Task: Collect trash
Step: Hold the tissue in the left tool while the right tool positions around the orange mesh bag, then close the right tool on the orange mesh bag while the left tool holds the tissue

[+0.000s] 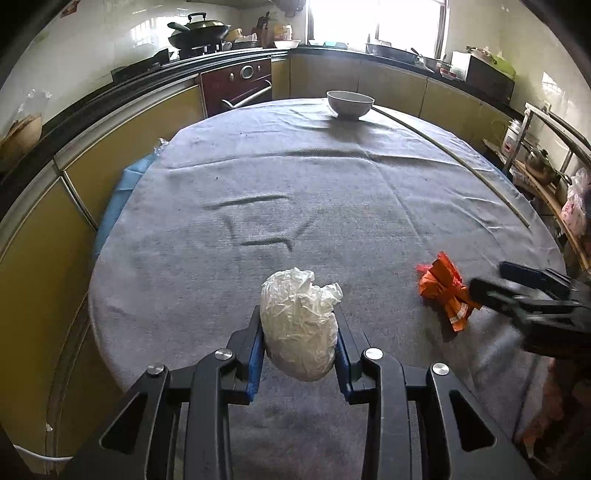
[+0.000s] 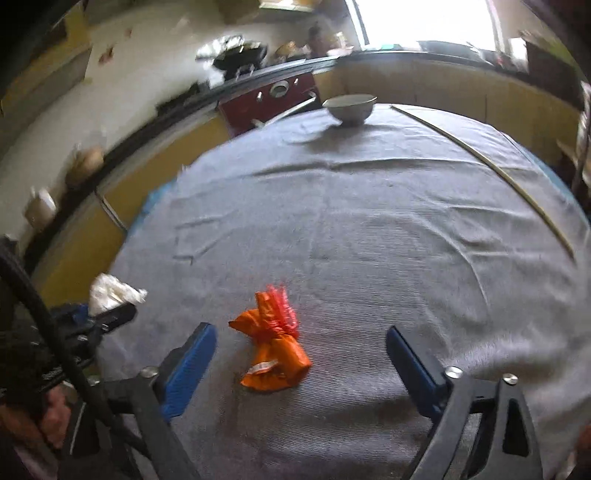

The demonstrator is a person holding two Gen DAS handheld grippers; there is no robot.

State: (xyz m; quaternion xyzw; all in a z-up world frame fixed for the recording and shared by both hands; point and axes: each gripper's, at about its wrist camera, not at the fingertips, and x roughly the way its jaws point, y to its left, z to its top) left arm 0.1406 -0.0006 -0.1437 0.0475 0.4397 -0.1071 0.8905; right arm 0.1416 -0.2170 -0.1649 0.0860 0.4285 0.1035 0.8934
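Meanwhile, at a cloth-covered worktop [image 1: 332, 177] in a home kitchen, the left hand-held gripper [image 1: 300, 334] is clamped on a crumpled white plastic bag [image 1: 298, 325], its blue-padded fingers [image 1: 256, 354] pressing the bundle from both sides at the near edge of the grey cloth. To the right, a knotted orange plastic wrapper [image 2: 272, 345] lies on the cloth; the right hand-held gripper [image 2: 301, 363] stands wide open around it, one blue finger on either side and neither touching it. In the left wrist view the same orange wrapper [image 1: 445, 291] sits just right of the white bag, with the right tool's dark fingers reaching in from the right edge beside it. In the right wrist view, which is blurred, the white bag [image 2: 110, 291] appears at the far left, held in the other tool. A white bowl [image 1: 350, 104] stands upright at the far end of the worktop, well apart from both pieces of trash. A thin pale stick [image 1: 458, 162] lies along the right side of the cloth. Behind, a wok with a lid [image 1: 197, 31] sits on the stove, above yellow cabinets [image 1: 125, 147] and a dark red oven [image 1: 238, 86].
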